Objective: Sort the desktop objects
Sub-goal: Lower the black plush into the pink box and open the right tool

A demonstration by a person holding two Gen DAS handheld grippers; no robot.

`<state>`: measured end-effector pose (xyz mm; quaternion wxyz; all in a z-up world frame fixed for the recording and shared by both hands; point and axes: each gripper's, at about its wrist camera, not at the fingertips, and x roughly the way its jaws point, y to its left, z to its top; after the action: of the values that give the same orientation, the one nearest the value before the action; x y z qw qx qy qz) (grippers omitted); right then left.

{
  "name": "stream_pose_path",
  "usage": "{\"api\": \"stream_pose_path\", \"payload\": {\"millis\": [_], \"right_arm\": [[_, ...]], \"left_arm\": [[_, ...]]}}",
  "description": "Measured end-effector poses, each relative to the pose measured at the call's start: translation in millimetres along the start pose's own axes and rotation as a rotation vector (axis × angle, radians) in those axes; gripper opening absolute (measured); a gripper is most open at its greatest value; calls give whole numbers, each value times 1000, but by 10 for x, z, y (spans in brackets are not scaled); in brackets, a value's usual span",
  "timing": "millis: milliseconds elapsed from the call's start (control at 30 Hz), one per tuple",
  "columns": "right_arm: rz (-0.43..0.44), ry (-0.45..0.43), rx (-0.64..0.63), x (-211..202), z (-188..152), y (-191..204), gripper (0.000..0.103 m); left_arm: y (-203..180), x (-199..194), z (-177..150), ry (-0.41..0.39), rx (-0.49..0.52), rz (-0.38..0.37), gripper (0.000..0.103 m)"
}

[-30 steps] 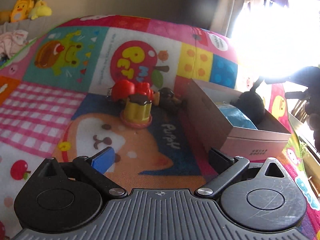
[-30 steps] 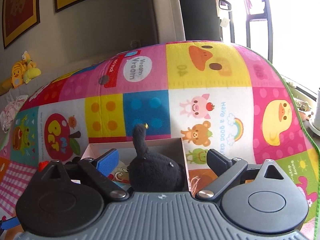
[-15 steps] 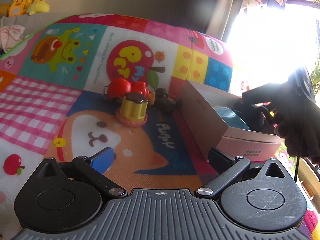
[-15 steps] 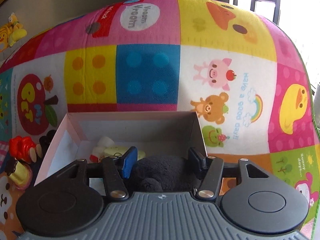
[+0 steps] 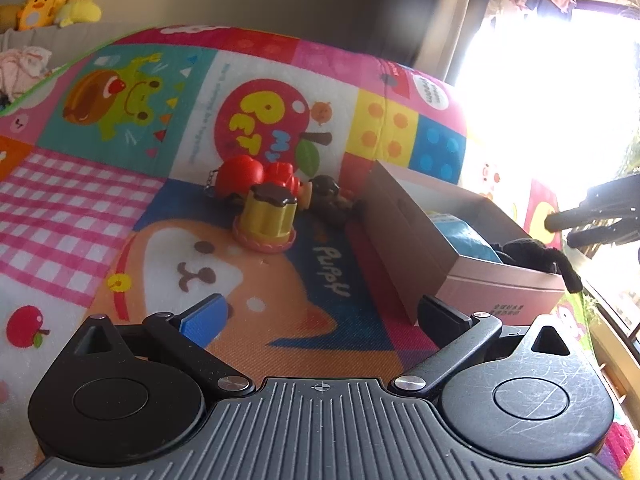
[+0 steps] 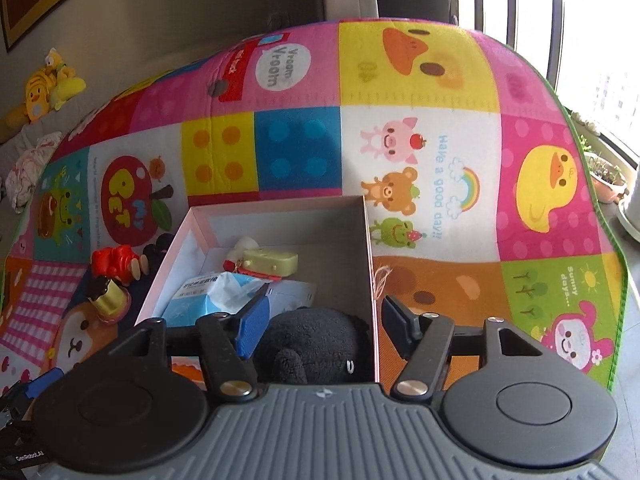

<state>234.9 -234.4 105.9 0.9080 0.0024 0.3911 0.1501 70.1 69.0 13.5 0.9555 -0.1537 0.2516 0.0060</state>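
The right tongs hang spread wide over the near end of the pink box, pinching nothing; the black plush toy lies loose below them inside the box, against its near wall, beside a blue tissue pack and a pale yellow cheese-shaped toy. The left tongs are likewise spread and empty, held low over the play mat. What is left to sort sits on the mat, outside the box's left wall: a yellow cake toy standing upright on its pink base, a red toy just behind it, and a small dark brown toy close beside the box. From the left tongs the cake toy lies straight ahead and a little left, with open mat between them; from the right tongs it lies off to the left, past the box wall. The left hand looks nearer and better placed, and since the cake stands upright, a level approach closing on its sides would likely suit.
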Motion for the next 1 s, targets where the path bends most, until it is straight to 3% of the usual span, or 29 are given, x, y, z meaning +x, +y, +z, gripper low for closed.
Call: {"api": "stream_pose_path", "payload": {"millis": [100, 133, 267, 467, 633, 733, 867, 933, 1000], "right_arm": [[-2, 91, 12, 194, -95, 27, 70], [-16, 70, 2, 207, -122, 61, 78], [-56, 105, 4, 465, -143, 146, 85], [-145, 17, -161, 415, -143, 390, 81], [-105, -48, -176, 42, -73, 383, 74], [-54, 19, -137, 17, -35, 345, 74], [-62, 121, -127, 319, -123, 378, 74], [-78, 168, -115, 530, -179, 373, 82], [-127, 136, -156, 639, -212, 425, 80]], "left_arm": [[7, -3, -2, -3, -2, 2, 103], [10, -6, -4, -5, -3, 3, 103], [16, -14, -7, -10, -3, 6, 103], [14, -28, -7, -12, 2, 2, 103], [-1, -40, -7, -18, 10, -1, 103], [-52, -53, -22, -12, 25, -41, 103], [-208, -66, -85, 9, 107, -84, 103], [-271, -76, -111, 5, 146, -85, 103], [-273, -59, -114, 12, 145, -88, 103]]}}
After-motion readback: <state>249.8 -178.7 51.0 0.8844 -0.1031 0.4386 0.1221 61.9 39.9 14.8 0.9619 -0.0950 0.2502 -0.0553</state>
